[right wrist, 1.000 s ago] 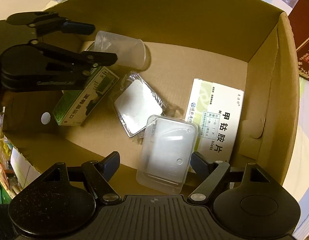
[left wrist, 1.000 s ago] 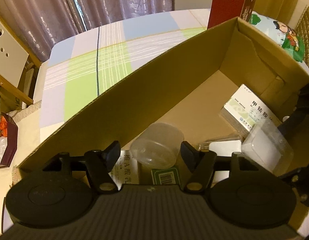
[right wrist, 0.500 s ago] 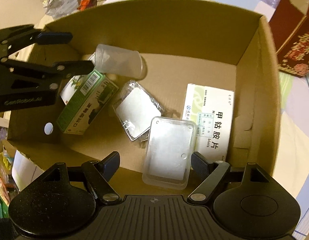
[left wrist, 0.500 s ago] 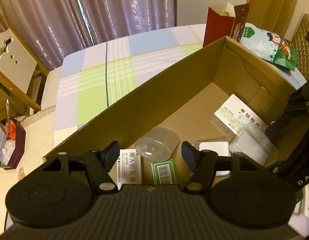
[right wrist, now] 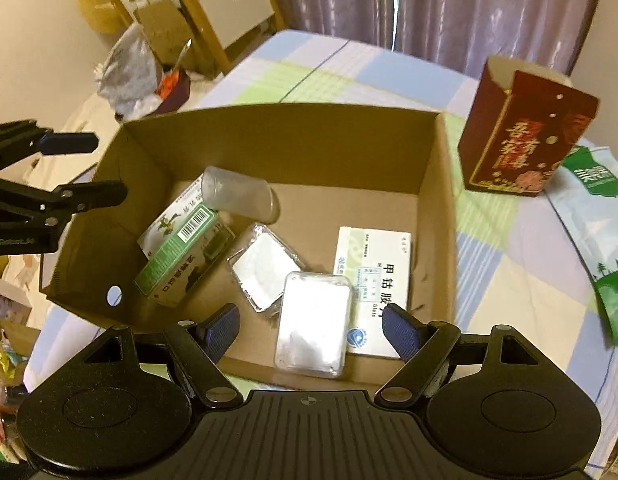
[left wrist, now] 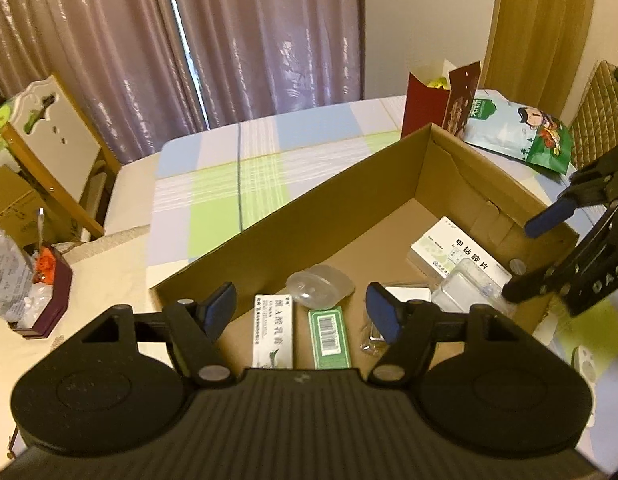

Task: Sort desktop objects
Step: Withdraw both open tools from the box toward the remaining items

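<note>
- Both grippers have lifted up out of the open brown cardboard box (right wrist: pixel 437 184) since a second ago; I now see its rim and the table around it in both wrist views.
- My left gripper (left wrist: pixel 301 312): jaws have just been opening, nothing between the blue pads. Right gripper (right wrist: pixel 309 328): jaws apart, empty.
- Lying in the box: translucent plastic cup (right wrist: pixel 239 196) on its side, green medicine carton with barcode (right wrist: pixel 185 256) leaning on a white carton (left wrist: pixel 273 330), white-and-green tablet box (right wrist: pixel 375 280), two clear plastic cases (right wrist: pixel 313 324) on the floor between them.
- My read: sorting looks well along, five or six items boxed.
- Still outside: tall dark-red gift box (right wrist: pixel 525 136) and green-and-white snack bag (right wrist: pixel 601 216), just beyond the box's far right corner. Can't tell whether they belong in it.
- Surface: table under a pastel checked cloth (left wrist: pixel 213 188), blue, green, lilac squares.
- Room: mauve curtains (left wrist: pixel 229 40) behind, clutter and a white wooden board at left.
</note>
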Action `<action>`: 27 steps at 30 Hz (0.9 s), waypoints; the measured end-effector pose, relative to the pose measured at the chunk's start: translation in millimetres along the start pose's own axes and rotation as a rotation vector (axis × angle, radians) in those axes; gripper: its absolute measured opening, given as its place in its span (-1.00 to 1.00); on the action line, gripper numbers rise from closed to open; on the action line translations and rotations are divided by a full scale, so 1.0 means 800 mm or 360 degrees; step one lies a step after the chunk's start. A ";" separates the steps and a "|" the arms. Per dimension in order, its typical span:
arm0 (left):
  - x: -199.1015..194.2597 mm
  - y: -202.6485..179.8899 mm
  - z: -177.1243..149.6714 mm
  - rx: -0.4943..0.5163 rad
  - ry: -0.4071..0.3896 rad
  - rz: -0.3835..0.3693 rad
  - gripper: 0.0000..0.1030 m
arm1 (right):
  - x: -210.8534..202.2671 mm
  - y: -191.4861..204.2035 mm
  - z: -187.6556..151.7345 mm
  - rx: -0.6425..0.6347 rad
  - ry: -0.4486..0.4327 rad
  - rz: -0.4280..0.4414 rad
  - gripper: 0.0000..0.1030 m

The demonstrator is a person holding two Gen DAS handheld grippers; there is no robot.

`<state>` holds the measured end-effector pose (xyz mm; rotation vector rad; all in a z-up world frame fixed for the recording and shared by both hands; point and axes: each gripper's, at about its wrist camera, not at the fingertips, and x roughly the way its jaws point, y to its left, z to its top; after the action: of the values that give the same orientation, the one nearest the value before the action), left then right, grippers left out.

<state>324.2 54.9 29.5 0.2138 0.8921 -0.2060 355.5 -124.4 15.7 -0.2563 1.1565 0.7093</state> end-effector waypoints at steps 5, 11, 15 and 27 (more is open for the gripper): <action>-0.037 -0.005 -0.011 -0.0005 -0.0051 0.0008 0.31 | -0.028 -0.003 -0.016 0.0012 -0.0106 0.0014 0.57; -0.079 -0.020 -0.030 0.0001 -0.0117 -0.0002 0.32 | -0.062 -0.004 -0.036 0.0039 -0.0241 0.0046 0.57; -0.106 -0.031 -0.043 -0.0002 -0.0167 -0.0035 0.32 | -0.085 -0.006 -0.052 0.0058 -0.0321 0.0066 0.57; -0.163 -0.080 -0.116 0.0173 -0.0335 -0.0275 0.32 | -0.140 -0.040 -0.157 0.0297 -0.0522 -0.0021 0.57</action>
<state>158.2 30.0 69.5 0.2118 0.6906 -0.4304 258.0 -257.8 61.0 0.0112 0.8990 0.6010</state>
